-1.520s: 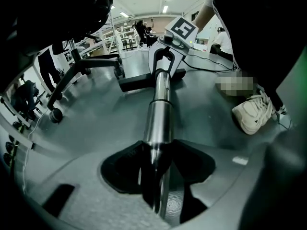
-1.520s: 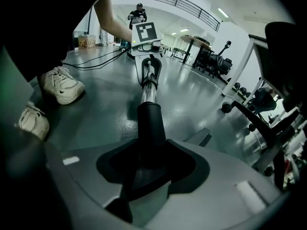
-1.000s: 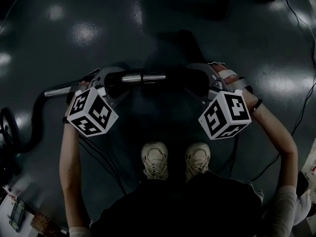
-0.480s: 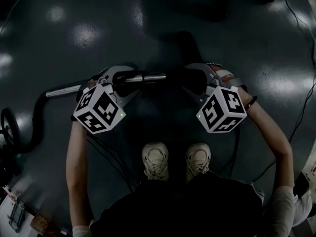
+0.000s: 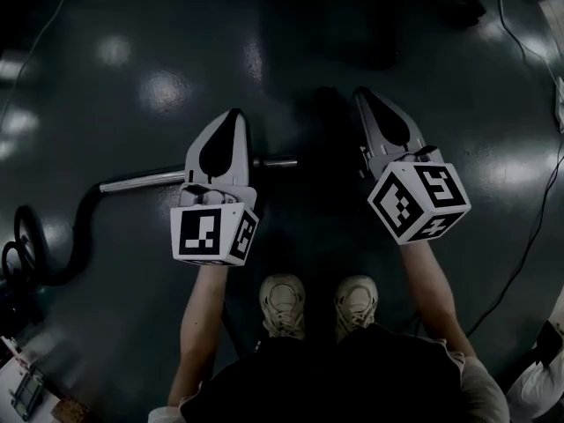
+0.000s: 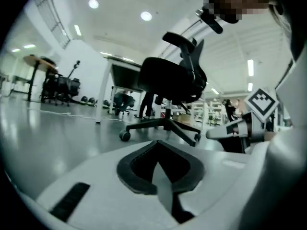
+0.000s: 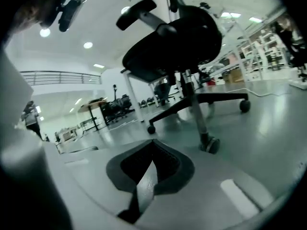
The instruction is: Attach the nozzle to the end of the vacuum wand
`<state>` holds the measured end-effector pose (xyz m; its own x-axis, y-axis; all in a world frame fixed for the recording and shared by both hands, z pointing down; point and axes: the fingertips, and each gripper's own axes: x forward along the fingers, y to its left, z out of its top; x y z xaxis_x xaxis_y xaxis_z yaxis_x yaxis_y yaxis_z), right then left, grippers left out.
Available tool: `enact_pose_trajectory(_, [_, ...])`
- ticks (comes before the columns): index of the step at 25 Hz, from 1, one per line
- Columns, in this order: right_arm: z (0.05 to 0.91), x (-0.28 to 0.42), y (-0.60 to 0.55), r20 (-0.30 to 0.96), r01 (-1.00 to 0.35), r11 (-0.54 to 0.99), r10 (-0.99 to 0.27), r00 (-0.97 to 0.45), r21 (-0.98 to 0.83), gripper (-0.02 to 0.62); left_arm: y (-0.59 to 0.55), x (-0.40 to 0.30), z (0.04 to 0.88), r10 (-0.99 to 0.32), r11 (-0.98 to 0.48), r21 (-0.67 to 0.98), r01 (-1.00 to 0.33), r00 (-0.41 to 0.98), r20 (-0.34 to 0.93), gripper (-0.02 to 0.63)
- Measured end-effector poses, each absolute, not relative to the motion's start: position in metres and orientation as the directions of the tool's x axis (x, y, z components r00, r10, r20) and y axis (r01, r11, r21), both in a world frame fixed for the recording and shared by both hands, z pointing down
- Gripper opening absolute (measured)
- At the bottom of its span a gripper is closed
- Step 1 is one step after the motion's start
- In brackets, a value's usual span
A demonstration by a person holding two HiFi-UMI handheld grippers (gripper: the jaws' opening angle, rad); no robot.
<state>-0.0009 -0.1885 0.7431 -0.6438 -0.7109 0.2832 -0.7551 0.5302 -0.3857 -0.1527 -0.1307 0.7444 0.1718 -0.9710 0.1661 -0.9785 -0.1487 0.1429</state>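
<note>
Left gripper [image 5: 233,115]: jaws have just been closing and now meet tip to tip, with nothing between them. It is held above the floor [image 5: 132,95] and points away from the person, marker cube nearest the body.

Right gripper [image 5: 362,95]: same condition, jaws just closed, pads together and empty. It stands beside the left gripper, well apart from it.

Vacuum wand [image 5: 145,181]: lies flat on the floor, held by neither gripper. The metal tube runs across the head view and passes under the left gripper; its free end shows just to that gripper's right, between the two grippers. At its other end a dark hose [image 5: 81,227] curves off to the left.

Nozzle: not discernible – the floor beyond the wand's free end is too dark.

Both gripper views look level across the room at a black office chair [image 6: 175,78]
</note>
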Motion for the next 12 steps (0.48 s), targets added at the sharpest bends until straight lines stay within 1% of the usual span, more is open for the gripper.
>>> enact_pose_trajectory(1, [0.741, 0.005, -0.190, 0.276, -0.778, 0.482, -0.746, -0.606, -0.403, 0.006, -0.128, -0.154, 0.740, -0.983, -0.092, 0.189, -0.978, 0.119, 0.139, 0.000])
enact_pose_trajectory(3, [0.741, 0.013, -0.187, 0.275, -0.794, 0.446, -0.770, -0.575, -0.412, 0.006, -0.123, -0.151, 0.737, -0.991, -0.038, 0.248, -0.968, 0.069, 0.119, 0.000])
enact_pose_trajectory(10, [0.741, 0.019, -0.175, 0.272, -0.806, 0.477, -0.772, -0.575, -0.351, 0.006, -0.122, -0.153, 0.732, -0.994, -0.028, 0.242, -0.970, 0.053, 0.095, 0.000])
enact_pose_trajectory(12, [0.740, 0.017, -0.175, 0.264, -0.809, 0.487, -0.775, -0.574, -0.328, 0.006, -0.124, -0.153, 0.730, -0.995, -0.032, 0.218, -0.975, 0.053, 0.089, 0.000])
